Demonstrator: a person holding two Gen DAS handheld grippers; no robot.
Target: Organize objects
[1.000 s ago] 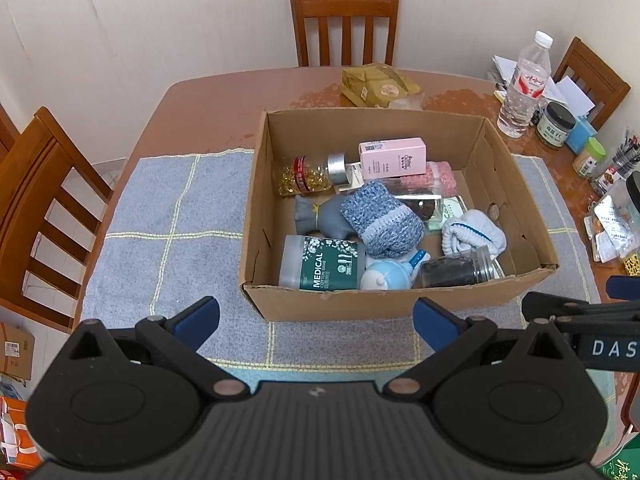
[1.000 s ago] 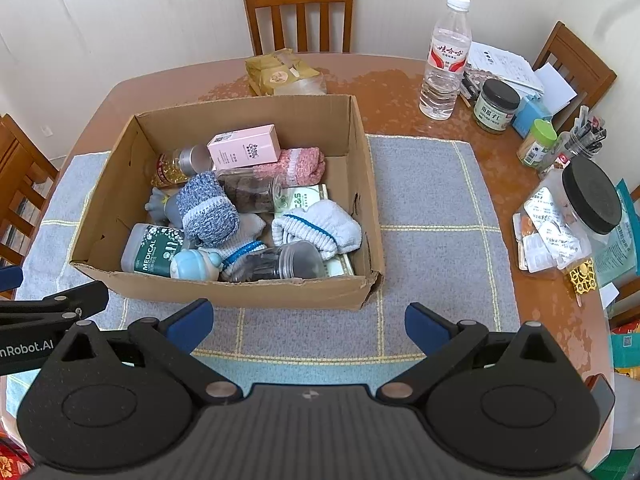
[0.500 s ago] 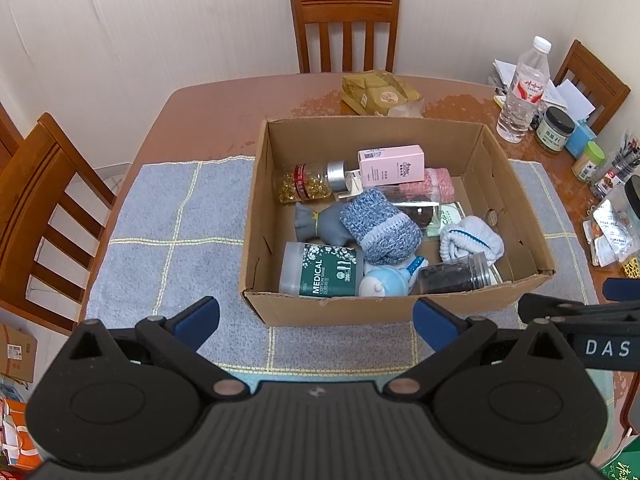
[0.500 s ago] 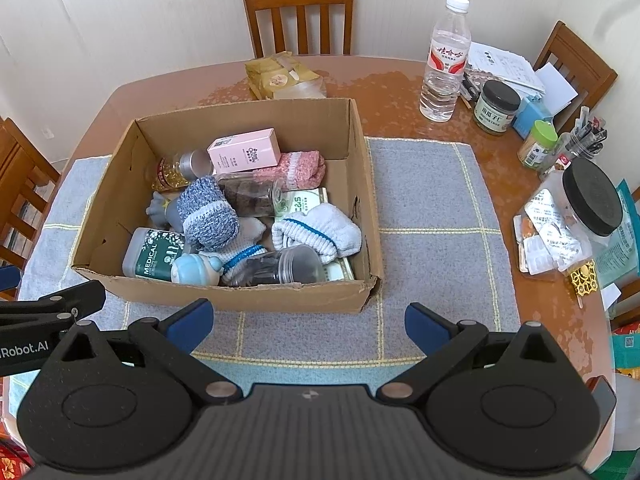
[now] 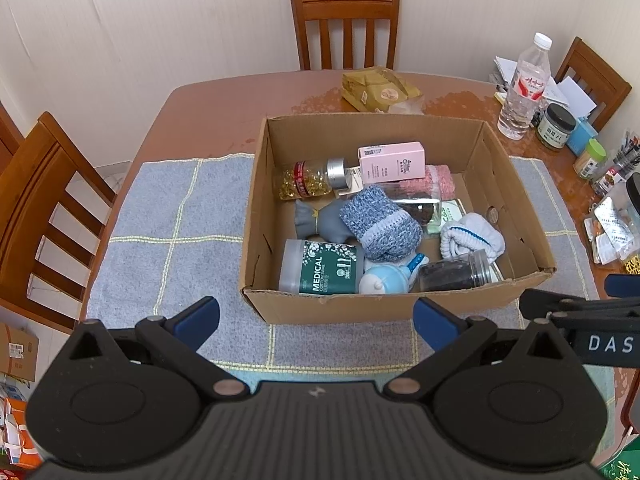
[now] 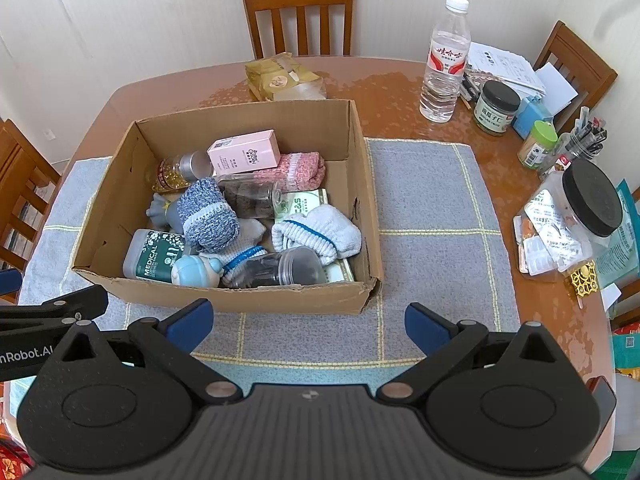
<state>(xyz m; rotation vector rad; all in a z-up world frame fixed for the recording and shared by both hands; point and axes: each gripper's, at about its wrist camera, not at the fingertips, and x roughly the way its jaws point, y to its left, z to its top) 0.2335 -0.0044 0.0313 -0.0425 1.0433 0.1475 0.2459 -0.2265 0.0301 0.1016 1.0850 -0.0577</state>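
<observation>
An open cardboard box [image 5: 516, 184] [image 6: 360, 168] sits on a grey-blue mat [image 5: 168, 216] [image 6: 432, 216]. Inside lie a pink carton [image 5: 392, 162] [image 6: 244, 151], a bottle of yellow capsules [image 5: 306, 180], a blue knit sock roll [image 5: 380, 224] [image 6: 208, 216], a white sock roll [image 5: 472, 236] [image 6: 316, 232], a pink sock roll [image 6: 298, 170], a green MEDICAL tub [image 5: 322, 268] [image 6: 154, 256] and a dark jar [image 5: 456, 274] [image 6: 280, 268]. My left gripper [image 5: 316, 324] and right gripper [image 6: 308, 326] hover open and empty above the mat, short of the box's near wall.
A yellow packet [image 5: 378, 88] lies behind the box. At the table's right stand a water bottle [image 6: 446, 60], jars [image 6: 496, 108], papers and a black-lidded canister [image 6: 576, 216]. Wooden chairs [image 5: 344, 24] [image 5: 44, 208] ring the table. Bare mat lies on both sides of the box.
Both grippers have drawn back and risen slightly, so the box sits a little farther away in each view. Both stay open.
</observation>
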